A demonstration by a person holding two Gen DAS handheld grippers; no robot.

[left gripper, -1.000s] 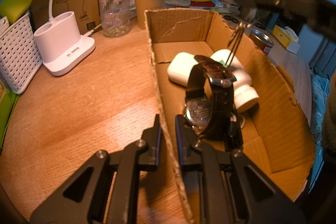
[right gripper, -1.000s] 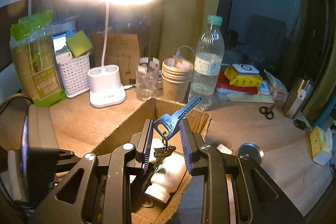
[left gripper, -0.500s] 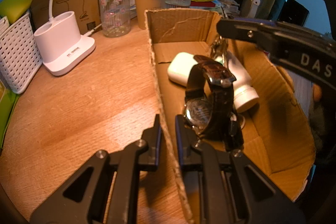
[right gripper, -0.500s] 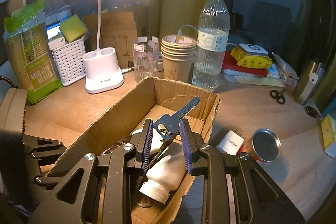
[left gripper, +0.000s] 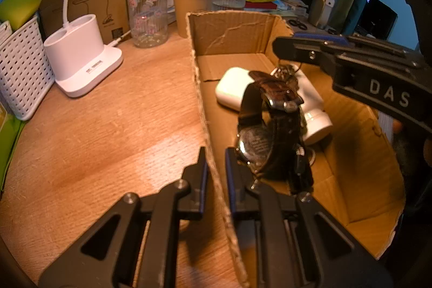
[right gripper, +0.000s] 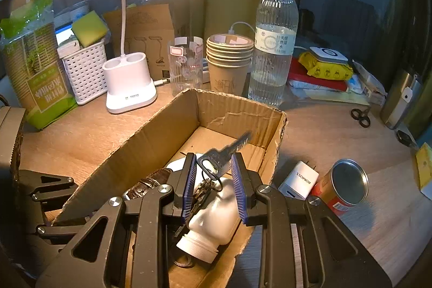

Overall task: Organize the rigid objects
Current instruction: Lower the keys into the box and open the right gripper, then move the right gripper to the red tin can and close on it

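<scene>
While left gripper (left gripper: 216, 174) clamps box (left gripper: 201, 88) wall, right gripper (right gripper: 213, 180) pinches keys (right gripper: 216, 161) over it.
Lower keys near the bottle (right gripper: 213, 223), then release gently.

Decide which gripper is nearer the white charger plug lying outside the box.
Right. The right gripper holds keys just across the box wall from the charger plug; the left gripper clamps the opposite wall.

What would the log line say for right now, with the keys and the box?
left tool: shut on box wall | right tool: shut on keys, over box | in box: watch, white bottle
</scene>
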